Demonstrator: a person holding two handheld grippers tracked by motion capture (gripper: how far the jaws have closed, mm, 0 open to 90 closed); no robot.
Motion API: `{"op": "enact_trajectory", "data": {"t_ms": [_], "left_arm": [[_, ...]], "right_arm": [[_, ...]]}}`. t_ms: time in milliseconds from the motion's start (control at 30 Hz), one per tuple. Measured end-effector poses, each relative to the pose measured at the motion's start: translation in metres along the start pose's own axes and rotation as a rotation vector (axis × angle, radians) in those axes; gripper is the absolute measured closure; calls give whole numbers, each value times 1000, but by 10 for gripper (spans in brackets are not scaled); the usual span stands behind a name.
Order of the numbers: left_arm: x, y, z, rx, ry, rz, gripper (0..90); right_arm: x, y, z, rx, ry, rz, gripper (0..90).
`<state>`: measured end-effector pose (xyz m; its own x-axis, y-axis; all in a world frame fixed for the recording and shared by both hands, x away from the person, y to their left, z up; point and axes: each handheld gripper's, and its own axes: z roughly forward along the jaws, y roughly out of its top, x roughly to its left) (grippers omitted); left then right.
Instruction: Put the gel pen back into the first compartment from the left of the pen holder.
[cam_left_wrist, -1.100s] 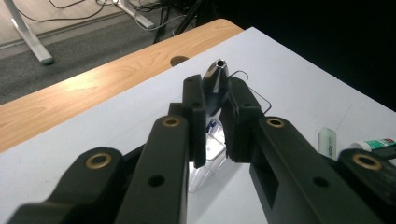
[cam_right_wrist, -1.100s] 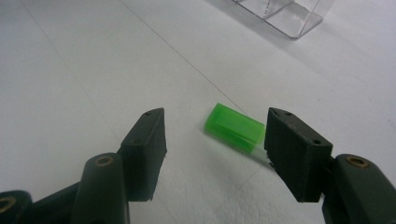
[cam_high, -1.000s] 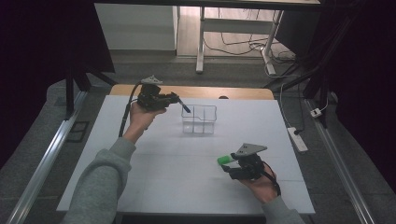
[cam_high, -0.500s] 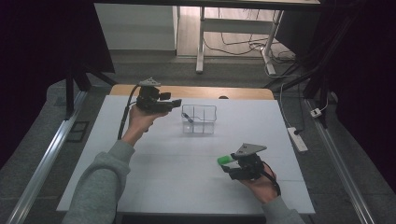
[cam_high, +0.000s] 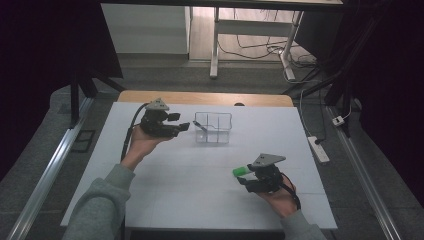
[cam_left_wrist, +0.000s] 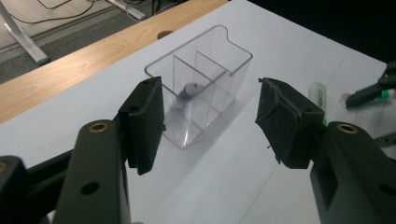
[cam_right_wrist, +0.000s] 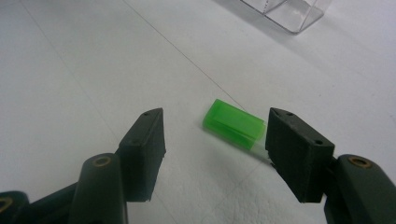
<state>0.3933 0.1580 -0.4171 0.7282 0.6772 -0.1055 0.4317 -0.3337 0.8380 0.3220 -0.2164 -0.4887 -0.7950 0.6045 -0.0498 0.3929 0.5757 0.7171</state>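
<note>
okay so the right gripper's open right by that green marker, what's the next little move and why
Probably ease the right gripper forward and slightly to its right so both jaws straddle the green marker, then close. The jaws stand open, and the marker lies flat on the table ahead of them, partly behind the right-hand jaw.

Clear divided box (cam_high: 213, 127) mid-table; claws apart

My white table (cam_high: 150, 190), wooden along its far edge, carries a clear divided bin (cam_high: 213, 128) toward the back and a green-capped marker (cam_high: 241, 171) lying near the front right.
</note>
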Motion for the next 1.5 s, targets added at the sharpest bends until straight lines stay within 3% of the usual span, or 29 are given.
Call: {"op": "enact_trajectory", "data": {"t_ms": [300, 667, 1067, 1333, 1500], "left_arm": [[-10, -29, -10, 40, 15, 36, 408], [-24, -67, -33, 12, -12, 8, 406], [-37, -106, -56, 20, 32, 21, 405], [-43, -136, -67, 35, 52, -3, 401], [-43, -145, -72, 34, 66, -9, 400]], "right_arm": [[1, 0, 1, 1, -1, -3, 376], [0, 0, -1, -3, -5, -2, 377], [-6, -1, -6, -13, -28, 2, 379], [-13, -2, -12, -26, -35, 15, 379], [-20, -3, -17, -31, -29, 39, 379]]}}
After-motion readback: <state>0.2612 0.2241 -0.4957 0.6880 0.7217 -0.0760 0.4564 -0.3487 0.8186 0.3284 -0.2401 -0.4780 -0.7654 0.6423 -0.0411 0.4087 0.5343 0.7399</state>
